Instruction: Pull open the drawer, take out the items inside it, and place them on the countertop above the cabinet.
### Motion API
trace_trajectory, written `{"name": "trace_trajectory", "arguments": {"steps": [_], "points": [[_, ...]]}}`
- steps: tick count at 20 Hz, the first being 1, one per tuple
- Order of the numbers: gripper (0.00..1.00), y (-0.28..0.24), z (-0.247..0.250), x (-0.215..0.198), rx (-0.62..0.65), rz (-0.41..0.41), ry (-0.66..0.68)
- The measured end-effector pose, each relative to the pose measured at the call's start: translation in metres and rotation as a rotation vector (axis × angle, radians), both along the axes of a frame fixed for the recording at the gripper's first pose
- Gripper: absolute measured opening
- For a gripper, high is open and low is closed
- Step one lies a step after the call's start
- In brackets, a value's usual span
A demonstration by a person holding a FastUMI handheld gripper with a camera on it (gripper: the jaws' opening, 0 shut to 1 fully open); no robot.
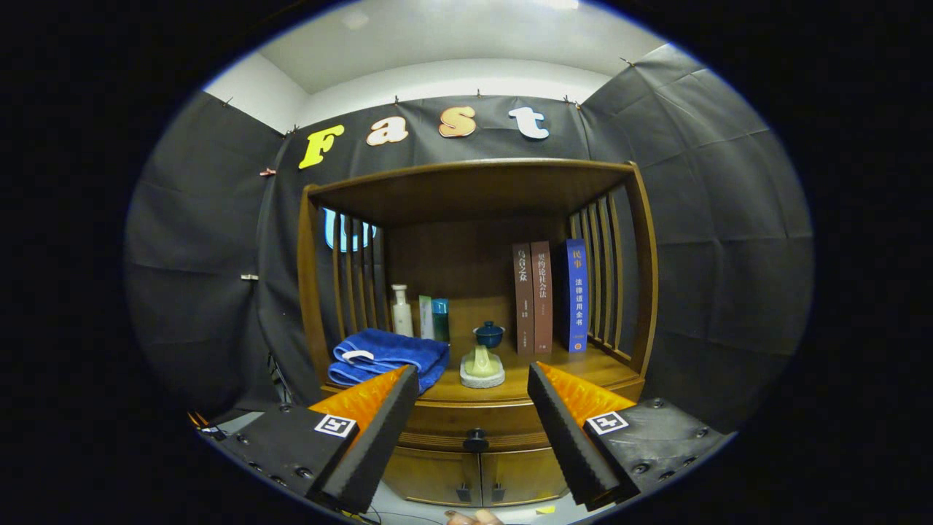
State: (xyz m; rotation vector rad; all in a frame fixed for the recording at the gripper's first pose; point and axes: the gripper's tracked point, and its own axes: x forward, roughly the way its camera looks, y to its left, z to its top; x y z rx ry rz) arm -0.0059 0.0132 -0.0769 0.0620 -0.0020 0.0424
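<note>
The gripper [474, 379] hangs with fingers spread apart, holding nothing, before a wooden cabinet [477, 408]. The closed drawer [474, 421] (its dark knob [475, 440] between the fingers) hides its contents.

brown wooden cabinet [583, 375], folded blue towel [386, 355], two brown books [532, 295], blue book [576, 292]

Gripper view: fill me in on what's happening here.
A person is holding the gripper open in front of a brown wooden cabinet, fingers spread apart and gripping nothing. The drawer's dark round knob sits between and just beyond the fingers, and the drawer looks shut. On the countertop above lie a folded blue towel, a small dark blue lidded cup and three upright books.
</note>
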Motion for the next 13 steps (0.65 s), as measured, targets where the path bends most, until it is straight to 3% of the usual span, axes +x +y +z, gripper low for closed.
{"name": "trace_trajectory", "arguments": {"steps": [8,13], "points": [[0.99,0.011,0.031,-0.033,0.006,0.05,-0.013],[0.99,0.007,0.035,-0.042,-0.009,0.039,-0.017]]}}
